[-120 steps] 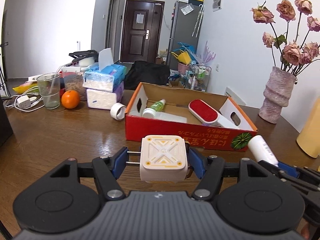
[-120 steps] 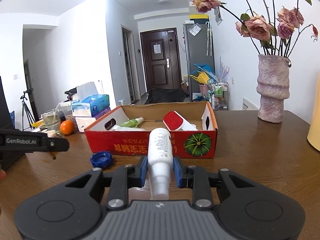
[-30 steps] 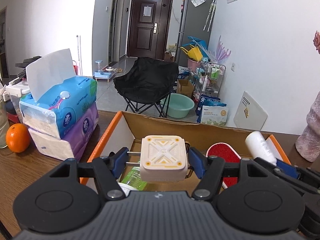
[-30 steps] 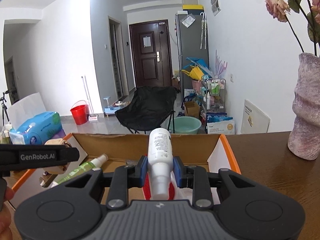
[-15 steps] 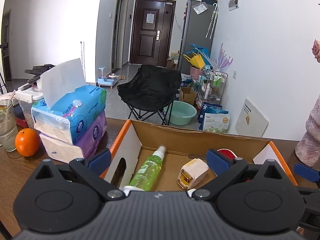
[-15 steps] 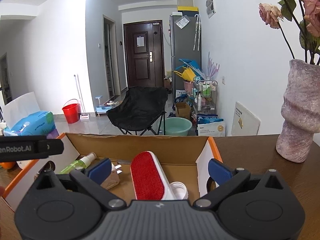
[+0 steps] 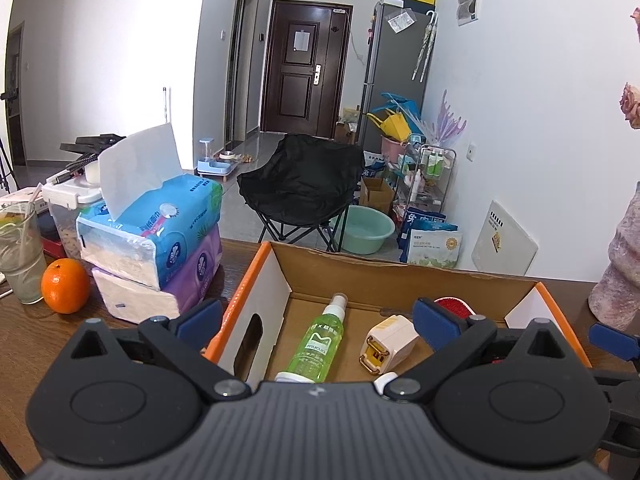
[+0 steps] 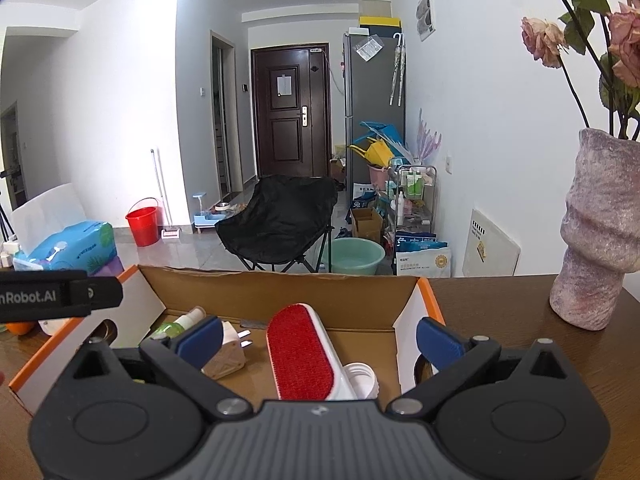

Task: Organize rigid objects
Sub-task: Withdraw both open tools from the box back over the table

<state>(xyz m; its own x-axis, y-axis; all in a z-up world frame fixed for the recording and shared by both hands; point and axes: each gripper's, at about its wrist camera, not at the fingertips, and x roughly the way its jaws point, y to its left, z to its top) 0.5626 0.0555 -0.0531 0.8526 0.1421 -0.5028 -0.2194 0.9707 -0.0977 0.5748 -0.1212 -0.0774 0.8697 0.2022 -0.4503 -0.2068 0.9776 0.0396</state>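
Cardboard box [image 7: 404,280] on a wooden table holds a green spray bottle [image 7: 322,338], white charger [image 7: 386,344], red lint brush [image 8: 300,354] and white bottle [image 8: 362,380]. Left gripper [image 7: 318,320] and right gripper [image 8: 318,338] hover above it, jaws spread wide, empty.

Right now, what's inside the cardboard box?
The cardboard box holds a green spray bottle, a white plug adapter, a red lint brush and a white bottle beside it, mostly covered by the brush. The gripper bodies hide the box's near part.
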